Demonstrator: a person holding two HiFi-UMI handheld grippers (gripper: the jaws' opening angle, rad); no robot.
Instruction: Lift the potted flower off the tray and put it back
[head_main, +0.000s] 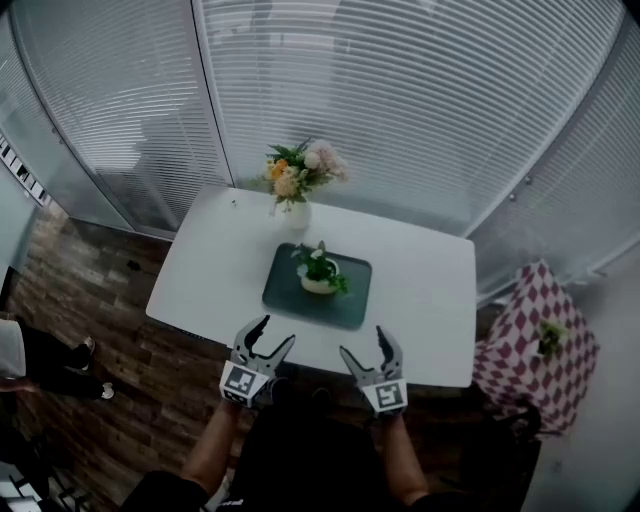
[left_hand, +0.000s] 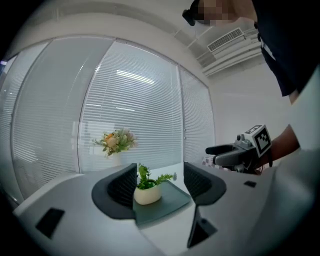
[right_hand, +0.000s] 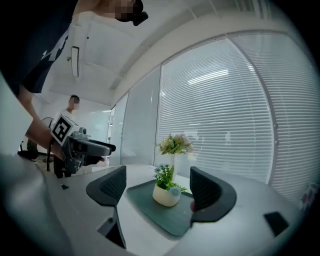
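Meanwhile, the left gripper (head_main: 275, 333) and right gripper (head_main: 362, 341) hover at the near edge of the table (head_main: 215, 275), each with its fingers spread wide and gripping nothing. Ahead of the fingertips, well apart from them, the pot (head_main: 319, 279) sits on the tray (head_main: 350, 306). Beyond it stands a vase (head_main: 296, 214) of flowers.

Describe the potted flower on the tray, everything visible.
The potted flower is a small rounded cream pot, smooth and matte like ceramic, holding green leafy sprigs. The right gripper view shows a small blue bloom low on its side. It stands upright near the middle of the dark green tray, touching only the tray. The left tool and right tool are open and apart from it, by the near edge of the table.
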